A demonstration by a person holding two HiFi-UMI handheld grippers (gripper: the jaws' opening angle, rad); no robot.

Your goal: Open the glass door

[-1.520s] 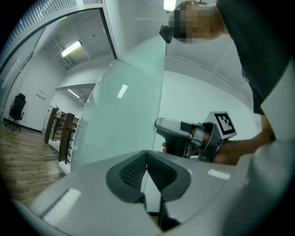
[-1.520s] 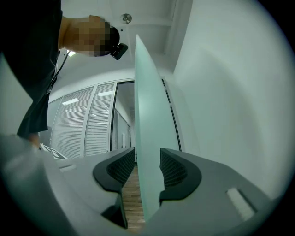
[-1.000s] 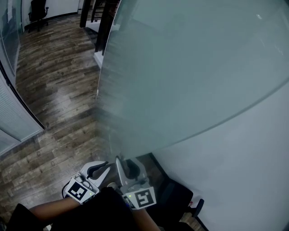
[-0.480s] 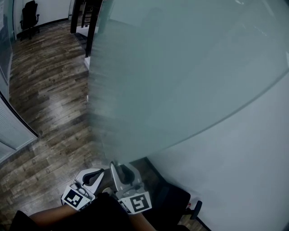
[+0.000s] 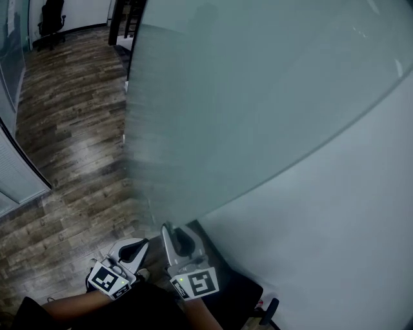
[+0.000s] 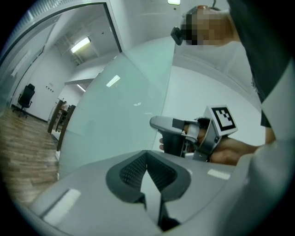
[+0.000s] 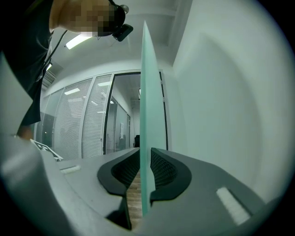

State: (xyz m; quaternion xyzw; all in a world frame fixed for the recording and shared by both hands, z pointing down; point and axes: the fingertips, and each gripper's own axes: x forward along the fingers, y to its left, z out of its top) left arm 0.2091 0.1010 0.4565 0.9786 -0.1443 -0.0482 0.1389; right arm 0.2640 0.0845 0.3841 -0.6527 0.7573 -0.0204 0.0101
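Since a second earlier, the glass door (image 5: 258,97) swung wider. Your right gripper (image 7: 145,168) was closing on its edge to pull it. Your left gripper (image 6: 147,169), beside the door, was clenched empty.

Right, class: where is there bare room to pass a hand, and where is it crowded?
Free: the wooden floor left of the glass door, bordered by the blinds, up to the office chair. Crowded: the strip between door and white wall, where the right gripper is closing its jaws on the door's edge, left gripper beside it.
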